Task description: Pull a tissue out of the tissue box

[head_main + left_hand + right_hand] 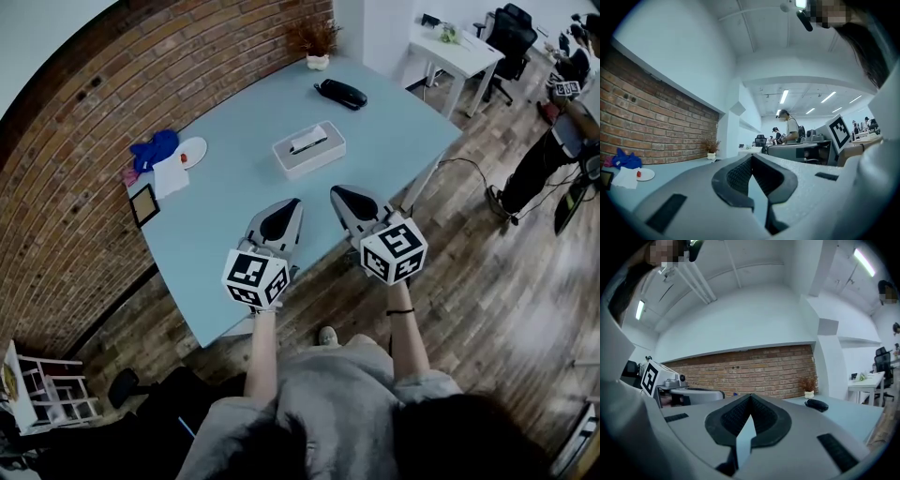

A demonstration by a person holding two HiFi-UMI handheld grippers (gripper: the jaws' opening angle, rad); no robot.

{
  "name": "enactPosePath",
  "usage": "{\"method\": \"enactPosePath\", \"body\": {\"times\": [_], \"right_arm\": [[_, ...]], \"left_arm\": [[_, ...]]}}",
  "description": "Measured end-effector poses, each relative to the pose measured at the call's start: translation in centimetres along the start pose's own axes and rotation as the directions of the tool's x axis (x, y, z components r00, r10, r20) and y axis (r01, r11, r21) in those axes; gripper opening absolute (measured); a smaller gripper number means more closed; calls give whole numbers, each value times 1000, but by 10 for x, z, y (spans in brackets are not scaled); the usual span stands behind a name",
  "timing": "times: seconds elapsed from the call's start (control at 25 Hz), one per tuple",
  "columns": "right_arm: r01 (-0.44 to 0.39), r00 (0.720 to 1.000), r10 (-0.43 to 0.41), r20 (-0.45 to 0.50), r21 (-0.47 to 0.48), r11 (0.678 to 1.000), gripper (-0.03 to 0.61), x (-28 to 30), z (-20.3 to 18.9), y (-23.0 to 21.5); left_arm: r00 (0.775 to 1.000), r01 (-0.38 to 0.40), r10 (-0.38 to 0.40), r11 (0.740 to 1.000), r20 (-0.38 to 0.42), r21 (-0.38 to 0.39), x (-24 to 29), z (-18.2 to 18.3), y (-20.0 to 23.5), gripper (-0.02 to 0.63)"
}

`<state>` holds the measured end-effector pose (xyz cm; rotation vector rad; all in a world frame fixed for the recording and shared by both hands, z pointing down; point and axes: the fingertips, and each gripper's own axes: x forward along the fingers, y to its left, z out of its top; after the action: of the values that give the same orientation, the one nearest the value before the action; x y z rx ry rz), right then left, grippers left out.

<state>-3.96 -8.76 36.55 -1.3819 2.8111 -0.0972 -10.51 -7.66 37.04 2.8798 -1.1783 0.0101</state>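
Smooth matt table (234, 202), rough brick wall (94, 122), glossy wood floor (497, 281), paper tissue (307, 141), matt tissue box (317, 161)

A cool, dim scene is lit by ceiling strip lights (783, 96); edges are bent by fisheye distortion.

No word, number or brand name can be read in any of the views. In the lower middle of the head view, the cube on the left tool (284, 214) and the cube on the right tool (349, 201) carry only black and white square patterns, not letters. The tissue box (308, 148) on the surface (234, 202) shows no print that I can make out.
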Motion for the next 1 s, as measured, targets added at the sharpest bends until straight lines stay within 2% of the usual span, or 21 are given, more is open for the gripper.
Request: {"method": "enactPosePath", "body": {"times": [0.56, 1.0], "right_arm": [[12, 999, -12, -45, 10, 1000, -2, 26, -17, -14], [-34, 998, 34, -59, 9, 999, -2, 66, -17, -61]], "left_arm": [[999, 9, -11, 999, -39, -40, 19, -23, 21, 3], [998, -24, 21, 998, -64, -55, 71, -35, 48, 3]]}}
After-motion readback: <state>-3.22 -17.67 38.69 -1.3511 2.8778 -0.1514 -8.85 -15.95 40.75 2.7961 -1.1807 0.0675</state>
